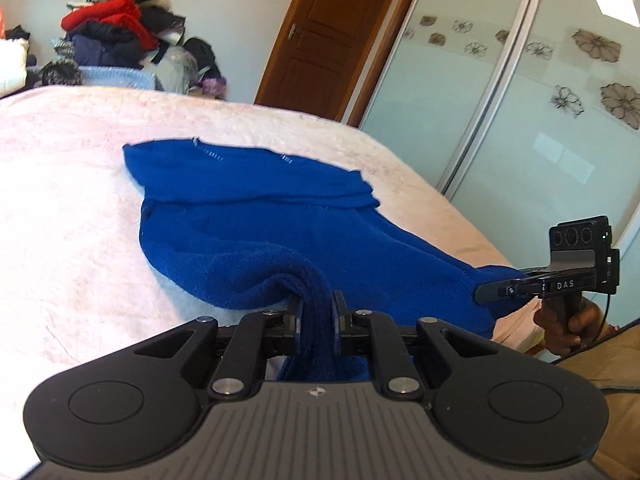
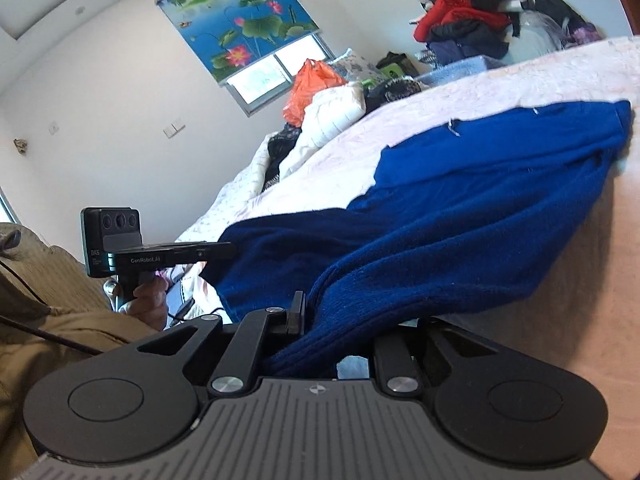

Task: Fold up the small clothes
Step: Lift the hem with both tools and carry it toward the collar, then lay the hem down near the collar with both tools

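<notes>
Left gripper (image 1: 316, 312) and right gripper (image 2: 316, 316) each clamped tight on a near-edge corner of the blue knit garment (image 1: 256, 232), far half on the pink bedspread (image 1: 72, 184), presumably for folding over.

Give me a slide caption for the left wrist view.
Left claw shut on blue knit garment over pink bedspread.

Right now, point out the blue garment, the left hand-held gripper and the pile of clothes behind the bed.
blue garment (image 1: 260, 232): left wrist view, flat middle.
left hand-held gripper (image 1: 316, 314): left wrist view, between fingertips pinching fabric.
pile of clothes (image 1: 116, 26): left wrist view, red item.
</notes>
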